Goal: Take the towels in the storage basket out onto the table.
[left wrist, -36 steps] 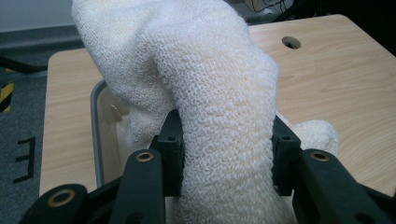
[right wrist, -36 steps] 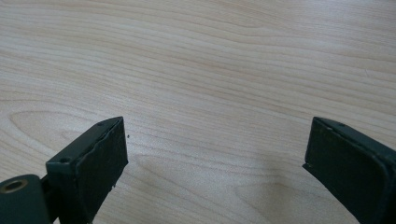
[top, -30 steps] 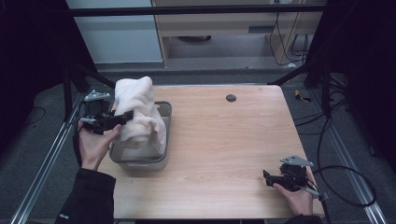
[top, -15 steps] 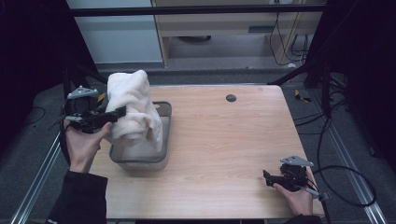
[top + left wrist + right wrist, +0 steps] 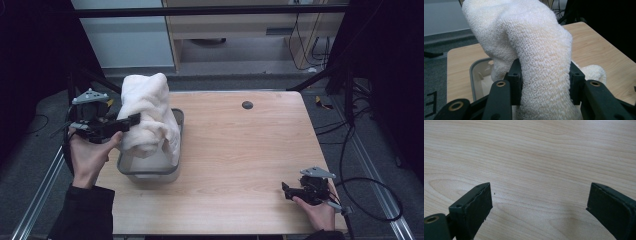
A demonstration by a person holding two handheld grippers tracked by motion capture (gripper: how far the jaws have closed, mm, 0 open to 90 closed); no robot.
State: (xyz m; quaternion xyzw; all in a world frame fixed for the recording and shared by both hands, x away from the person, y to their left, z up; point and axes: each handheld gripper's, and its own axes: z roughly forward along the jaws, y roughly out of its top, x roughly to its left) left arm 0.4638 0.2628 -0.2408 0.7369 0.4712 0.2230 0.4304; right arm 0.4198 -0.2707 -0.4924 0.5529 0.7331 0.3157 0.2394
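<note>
Wooden table (image 5: 240,165), seen from the high view, carries all the objects. A grey rectangular bin (image 5: 172,172) stands at its left side, near the left edge. A white knitted towel (image 5: 147,112) is raised above the bin; its upper part stands higher than the rim while its lower folds hang down into the bin. The left gripper (image 5: 131,121), held in the person's left hand (image 5: 89,155) just left of the bin, has its jaws clamped on a thick fold of the towel; in the left gripper view (image 5: 544,85) both pads press into the cloth from either side. The right gripper (image 5: 285,190) rests low at the table's near right corner, well apart from the bin, jaws spread wide over bare wood (image 5: 539,202). A small dark round mark (image 5: 247,105) lies near the far edge.
</note>
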